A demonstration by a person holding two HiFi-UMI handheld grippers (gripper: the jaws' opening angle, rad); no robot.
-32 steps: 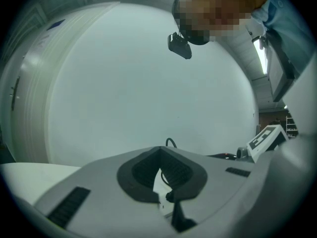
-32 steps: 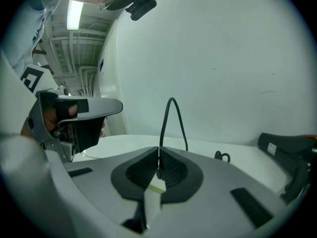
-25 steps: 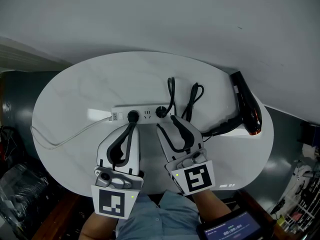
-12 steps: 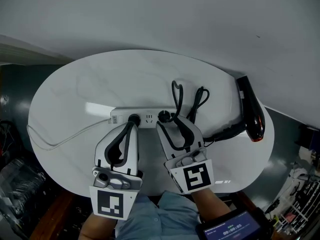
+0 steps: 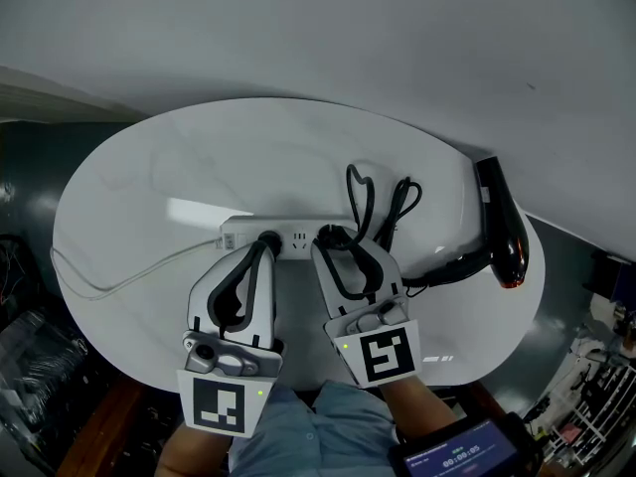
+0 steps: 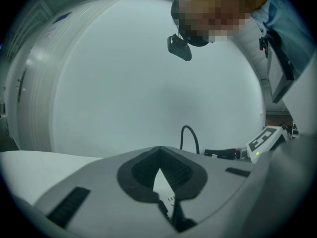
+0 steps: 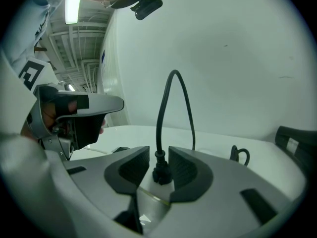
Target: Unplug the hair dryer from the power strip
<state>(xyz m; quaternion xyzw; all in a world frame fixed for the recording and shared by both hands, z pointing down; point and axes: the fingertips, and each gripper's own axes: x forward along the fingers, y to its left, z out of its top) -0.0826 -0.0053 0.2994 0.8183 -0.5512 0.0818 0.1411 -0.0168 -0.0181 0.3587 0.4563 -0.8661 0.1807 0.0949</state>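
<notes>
**Right jaws close in on the plug**

Since a second ago the right gripper (image 5: 335, 244) has eased up to the strip (image 5: 243, 233), and its jaws have just been closing. The black plug (image 5: 327, 234), which lay just beyond their tips, now stands between the pads (image 7: 185, 170). The right pad touches the plug's side. A thin sliver of light still shows at the left pad, so the plug is not yet pinched. It is still seated in the strip, toward the right end, and its cord (image 5: 360, 199) rises in a loop on the far side.

The left gripper (image 5: 264, 242) keeps its place, jaws pressed together with nothing between them. Its tips are at the strip's near edge, left of the plug; whether they bear on the strip cannot be told.

The dryer (image 5: 502, 225) lies where it did, at the table's right edge, well apart from the strip. Its cord runs back left toward the grippers. A white cable (image 5: 129, 274) trails from the strip's left end toward the table's left edge, as before.

The table (image 5: 199, 157) is white and oval with faint marbling, and a patch of glare sits just left of the strip. A pale wall (image 5: 318, 38) stands beyond it, and dark floor (image 5: 25, 197) shows on the left. At the near right are a wire rack (image 5: 596, 410) and a tablet (image 5: 459, 455) with a lit screen, beside the person's blue shirt (image 5: 318, 420).
</notes>
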